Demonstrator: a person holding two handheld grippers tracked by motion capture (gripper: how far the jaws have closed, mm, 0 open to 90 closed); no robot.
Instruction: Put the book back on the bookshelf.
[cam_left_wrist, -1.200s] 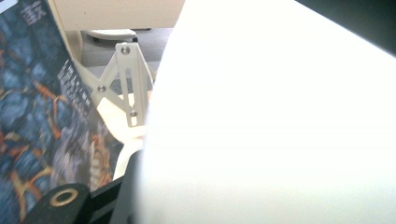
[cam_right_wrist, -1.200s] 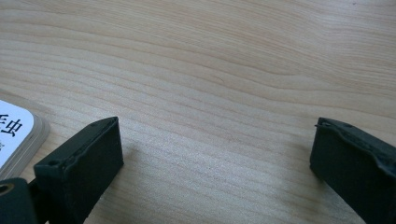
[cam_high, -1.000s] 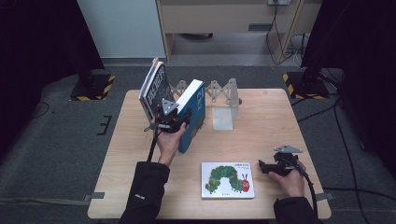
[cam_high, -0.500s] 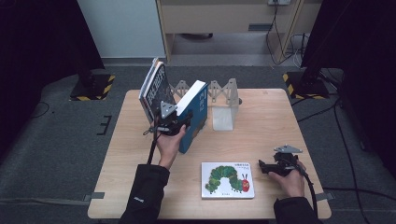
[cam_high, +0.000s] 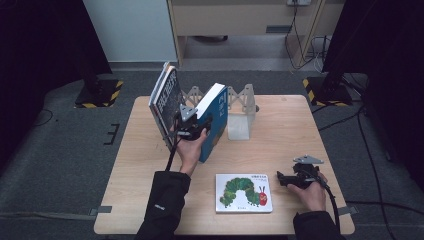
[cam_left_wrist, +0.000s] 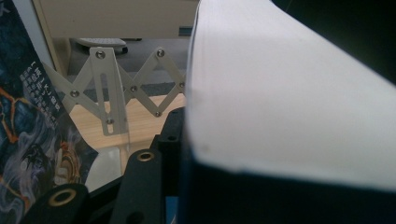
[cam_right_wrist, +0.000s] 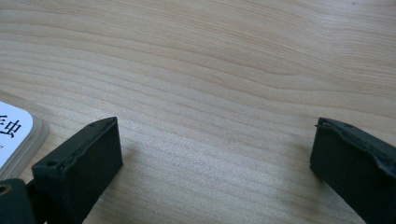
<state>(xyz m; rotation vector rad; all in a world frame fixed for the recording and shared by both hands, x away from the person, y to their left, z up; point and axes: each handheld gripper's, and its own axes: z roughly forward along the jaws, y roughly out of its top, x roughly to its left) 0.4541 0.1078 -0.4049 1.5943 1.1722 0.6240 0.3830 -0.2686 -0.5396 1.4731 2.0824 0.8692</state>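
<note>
Left gripper: the left gripper (cam_high: 192, 122) is held up over the far left of the counter (cam_high: 280, 135), its jaws clamped on the blue book (cam_high: 214, 120)
Blue book: upright and tilted, white page edge up and towards the camera, dark blue cover facing right; in the left gripper view its page block (cam_left_wrist: 289, 98) rises at the right, with one black jaw pressed against its side
Dark book: the dark book (cam_high: 165, 100) stands leaning just left of the blue book, patterned cover towards the gripper; whether the two books touch cannot be told
Rack: a pale folding rack (cam_high: 242, 97) with scissor-lattice bars and a clear divider stands behind and right of the blue book
Right gripper: the right gripper (cam_high: 285, 178) rests low at the near right of the counter, jaws wide apart with bare wood between them
Picture book: a caterpillar picture book (cam_high: 244, 192) lies flat at the near edge, just left of the right gripper, its corner (cam_right_wrist: 14, 135) beside one jaw
</note>
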